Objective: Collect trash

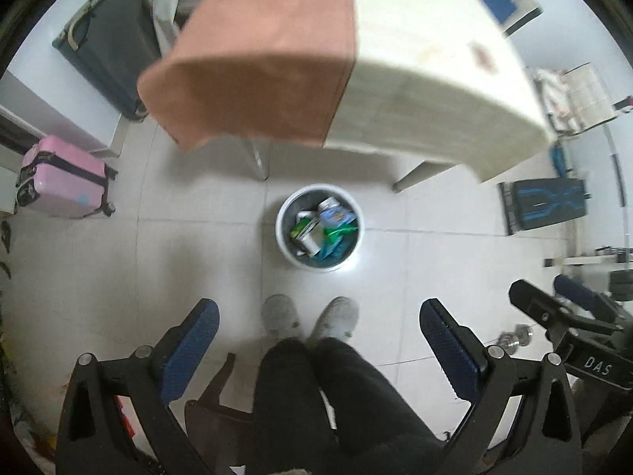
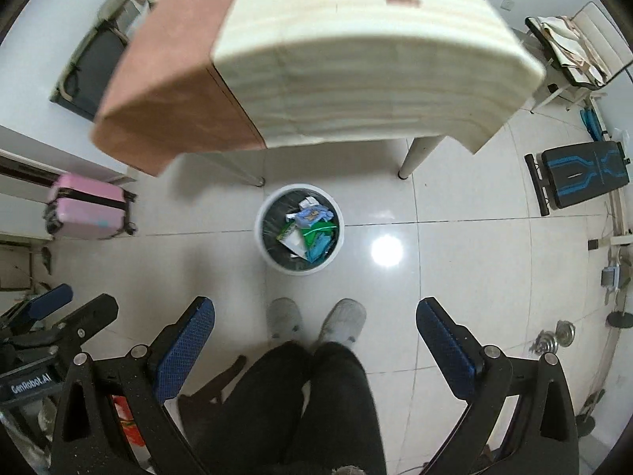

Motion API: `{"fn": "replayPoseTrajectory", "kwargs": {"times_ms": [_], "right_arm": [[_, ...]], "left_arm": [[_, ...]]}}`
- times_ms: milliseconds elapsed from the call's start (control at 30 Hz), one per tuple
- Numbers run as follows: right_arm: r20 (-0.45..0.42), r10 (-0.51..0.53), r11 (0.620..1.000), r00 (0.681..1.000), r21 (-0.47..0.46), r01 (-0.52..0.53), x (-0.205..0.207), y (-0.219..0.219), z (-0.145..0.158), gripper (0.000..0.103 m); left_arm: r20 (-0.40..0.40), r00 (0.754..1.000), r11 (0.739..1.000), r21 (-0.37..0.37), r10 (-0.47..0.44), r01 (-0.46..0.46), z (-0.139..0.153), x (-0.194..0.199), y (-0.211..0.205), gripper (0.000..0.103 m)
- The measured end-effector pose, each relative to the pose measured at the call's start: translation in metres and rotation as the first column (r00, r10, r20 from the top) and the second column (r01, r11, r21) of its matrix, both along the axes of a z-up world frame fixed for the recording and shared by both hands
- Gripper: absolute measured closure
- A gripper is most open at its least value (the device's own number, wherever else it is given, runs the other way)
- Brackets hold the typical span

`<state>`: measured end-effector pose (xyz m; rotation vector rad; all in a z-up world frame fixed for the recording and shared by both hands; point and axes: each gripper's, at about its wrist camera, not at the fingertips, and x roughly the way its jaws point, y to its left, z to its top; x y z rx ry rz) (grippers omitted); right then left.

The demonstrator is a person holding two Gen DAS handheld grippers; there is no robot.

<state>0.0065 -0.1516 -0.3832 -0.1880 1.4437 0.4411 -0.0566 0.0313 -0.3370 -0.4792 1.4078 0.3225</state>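
A white round trash bin (image 1: 285, 237) stands on the tiled floor in front of the table; it also shows in the right wrist view (image 2: 261, 237). It holds wrappers and packets (image 1: 322, 225), green, blue and white (image 2: 310, 231). My left gripper (image 1: 318, 340) is open and empty, high above the floor and the person's feet. My right gripper (image 2: 314, 340) is open and empty at a similar height. The right gripper shows at the right edge of the left wrist view (image 1: 554, 301), and the left gripper at the left edge of the right wrist view (image 2: 75, 308).
A table with cream cloth (image 1: 427, 91) and a brown cloth (image 1: 253, 59) overhangs beyond the bin. A pink suitcase (image 1: 63, 178) and dark bag (image 1: 110, 43) stand left. A black bench (image 2: 581, 178) stands right. The person's legs and grey shoes (image 2: 316, 320) are below the grippers.
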Motion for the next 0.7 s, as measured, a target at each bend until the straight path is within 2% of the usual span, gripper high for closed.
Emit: {"fn": "replayPoseTrajectory", "kwargs": {"times_ms": [100, 300, 500, 700], "right_arm": [[0.019, -0.013, 0.999, 1.0, 0.043, 0.012, -0.011, -0.012, 0.051, 0.0], [0.05, -0.002, 0.993, 0.999, 0.118, -0.004, -0.035, -0.027, 0.129, 0.0], [0.082, 0.006, 0.981, 0.997, 0.192, -0.021, -0.056, -0.035, 0.199, 0.0], [0.127, 0.014, 0.973, 0.992, 0.226, -0.043, -0.071, -0.035, 0.247, 0.0]], "left_arm": [[0.069, 0.998, 1.0, -0.005, -0.015, 0.016, 0.045, -0.004, -0.002, 0.0], [0.168, 0.986, 0.999, -0.043, -0.017, 0.025, 0.108, -0.014, -0.002, 0.0], [0.249, 0.968, 0.996, -0.073, -0.023, 0.043, 0.153, -0.025, -0.007, 0.0], [0.295, 0.955, 0.994, -0.092, -0.021, 0.051, 0.182, -0.037, -0.011, 0.0]]}}
